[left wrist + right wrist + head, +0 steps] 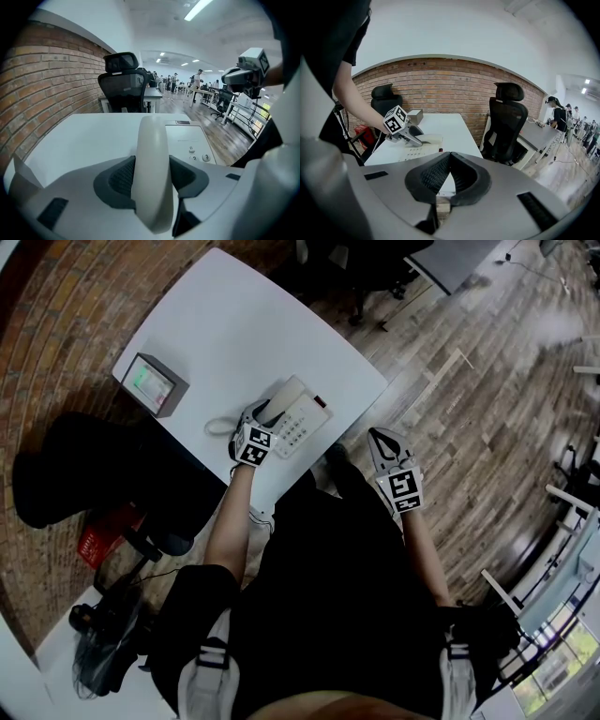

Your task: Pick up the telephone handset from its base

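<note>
The white telephone base [307, 424] sits near the front edge of the white table [225, 324]. Its cream handset [152, 140] lies along the base's left side, next to the keypad [190, 140]. My left gripper [152, 165] is shut on the handset, with a dark pad pressed against each side of it. In the head view that gripper [258, 418] is over the phone's left end. The right gripper view shows it [411, 136] on the handset [431, 138] too. My right gripper [450, 157] hangs off the table's right side [380, 439], jaws shut on nothing.
A small grey box with a screen [155, 383] stands at the table's left edge. A coiled cord [220, 426] lies left of the phone. Black office chairs stand beyond the table [124, 84] and to its right [508, 122]. A brick wall lies behind.
</note>
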Demonstrator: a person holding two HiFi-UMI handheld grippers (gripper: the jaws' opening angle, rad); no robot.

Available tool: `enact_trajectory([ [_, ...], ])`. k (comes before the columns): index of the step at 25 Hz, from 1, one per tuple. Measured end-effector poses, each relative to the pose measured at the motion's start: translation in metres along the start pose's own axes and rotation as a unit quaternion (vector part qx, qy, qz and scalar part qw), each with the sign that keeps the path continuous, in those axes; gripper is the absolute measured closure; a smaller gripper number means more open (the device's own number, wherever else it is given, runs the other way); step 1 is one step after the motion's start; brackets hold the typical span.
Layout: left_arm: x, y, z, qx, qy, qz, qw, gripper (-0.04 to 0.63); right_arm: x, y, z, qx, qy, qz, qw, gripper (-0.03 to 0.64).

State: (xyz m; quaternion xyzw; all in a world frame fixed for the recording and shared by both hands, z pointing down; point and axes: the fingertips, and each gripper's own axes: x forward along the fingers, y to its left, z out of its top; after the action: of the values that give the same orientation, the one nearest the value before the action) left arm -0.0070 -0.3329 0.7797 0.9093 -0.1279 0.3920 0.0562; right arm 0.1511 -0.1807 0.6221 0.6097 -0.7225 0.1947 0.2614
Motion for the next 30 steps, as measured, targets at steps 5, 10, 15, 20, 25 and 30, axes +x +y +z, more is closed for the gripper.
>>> enact_trajectory([
  [5, -0.002, -0.001, 0.0, 0.013, 0.008, 0.015, 0.9998, 0.373, -0.001, -0.002, 0.0, -0.001, 0.0, 0.003, 1.0, 0.618],
  [10, -0.003, -0.001, 0.0, 0.009, 0.003, 0.018, 0.9998, 0.374, 0.0, -0.003, 0.004, -0.007, -0.005, 0.008, 1.0, 0.618],
  [15, -0.011, -0.004, 0.002, -0.004, -0.002, 0.016, 0.9999, 0.374, -0.002, -0.006, 0.009, -0.015, -0.01, 0.012, 1.0, 0.618],
  [20, -0.024, -0.005, 0.007, -0.01, -0.012, 0.03, 0.9994, 0.374, -0.003, -0.01, 0.013, -0.021, -0.018, 0.02, 0.999, 0.618],
  [25, -0.04, -0.003, 0.016, -0.023, -0.039, 0.046, 0.9979, 0.374, -0.004, -0.008, 0.017, -0.031, -0.027, 0.033, 0.999, 0.618],
  [30, -0.06, -0.005, 0.028, -0.038, -0.048, 0.063, 0.9961, 0.374, -0.007, -0.006, 0.02, -0.041, -0.036, 0.044, 0.998, 0.618],
])
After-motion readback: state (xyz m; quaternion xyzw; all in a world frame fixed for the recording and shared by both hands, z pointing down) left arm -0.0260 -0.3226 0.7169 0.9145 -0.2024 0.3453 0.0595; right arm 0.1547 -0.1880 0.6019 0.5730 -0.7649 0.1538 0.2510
